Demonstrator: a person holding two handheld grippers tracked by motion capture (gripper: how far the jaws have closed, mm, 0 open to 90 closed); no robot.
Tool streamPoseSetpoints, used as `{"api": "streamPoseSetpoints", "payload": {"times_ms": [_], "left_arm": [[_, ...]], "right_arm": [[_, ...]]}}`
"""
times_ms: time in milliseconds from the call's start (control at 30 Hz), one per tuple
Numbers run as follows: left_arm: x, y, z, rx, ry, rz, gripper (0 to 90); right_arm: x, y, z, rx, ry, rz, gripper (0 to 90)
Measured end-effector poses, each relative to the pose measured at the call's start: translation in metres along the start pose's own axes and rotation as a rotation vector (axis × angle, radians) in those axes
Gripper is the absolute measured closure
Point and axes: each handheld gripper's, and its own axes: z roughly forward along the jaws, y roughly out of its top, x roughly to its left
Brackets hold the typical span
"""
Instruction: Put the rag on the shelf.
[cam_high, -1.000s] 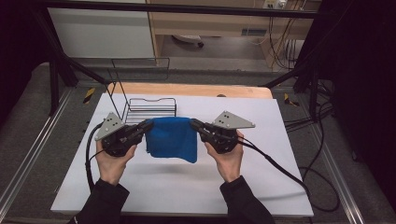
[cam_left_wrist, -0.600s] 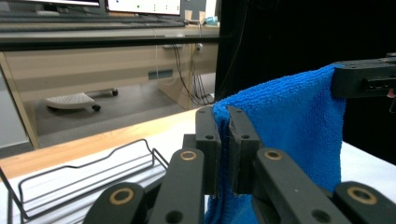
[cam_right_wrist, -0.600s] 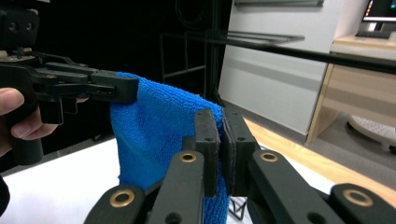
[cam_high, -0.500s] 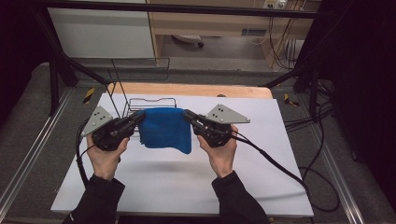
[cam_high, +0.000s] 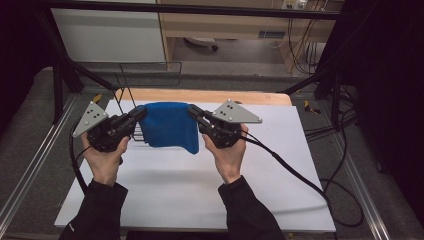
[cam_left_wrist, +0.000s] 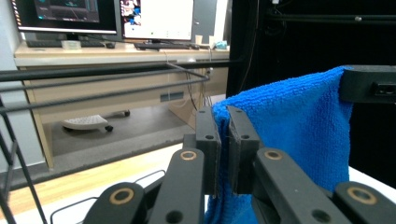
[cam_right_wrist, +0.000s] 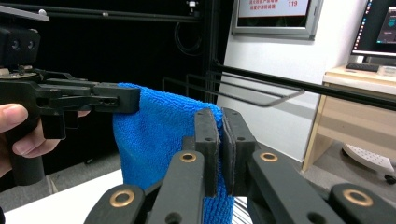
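Observation:
A blue cloth (cam_high: 169, 127) hangs in the air between both grippers, above the white table (cam_high: 200, 195). My left gripper (cam_high: 140, 113) is shut on the cloth's left top corner, and my right gripper (cam_high: 192, 110) is shut on its right top corner. In the left gripper view the cloth (cam_left_wrist: 289, 140) is pinched between the left gripper's (cam_left_wrist: 222, 122) jaws, with the other gripper clamped on its far corner. The right gripper view has the cloth (cam_right_wrist: 159, 140) nipped by the right gripper (cam_right_wrist: 221, 122). The cloth's lower edge droops lower on the right.
A black wire rack (cam_high: 131, 95) stands at the back left of the table, just behind the cloth. A wooden strip (cam_high: 260, 96) runs along the table's far edge. Cables (cam_high: 295, 170) trail from the right gripper across the table's right side.
Both grippers have risen with the cloth and shifted toward the back left, closer to the wire rack. The cloth now hangs clear of the table.

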Motion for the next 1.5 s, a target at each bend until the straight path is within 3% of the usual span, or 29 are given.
{"api": "streamPoseSetpoints", "payload": {"times_ms": [1000,1500], "left_arm": [[0.031,0.048,-0.001,-0.101,0.035,-0.011,84.7],[0.047,0.075,0.002,-0.126,0.055,-0.018,84.8]], "right_arm": [[0.0,0.052,0.04,-0.076,-0.021,-0.045,86.6],[-0.001,0.077,0.057,-0.093,-0.028,-0.066,86.6]]}}
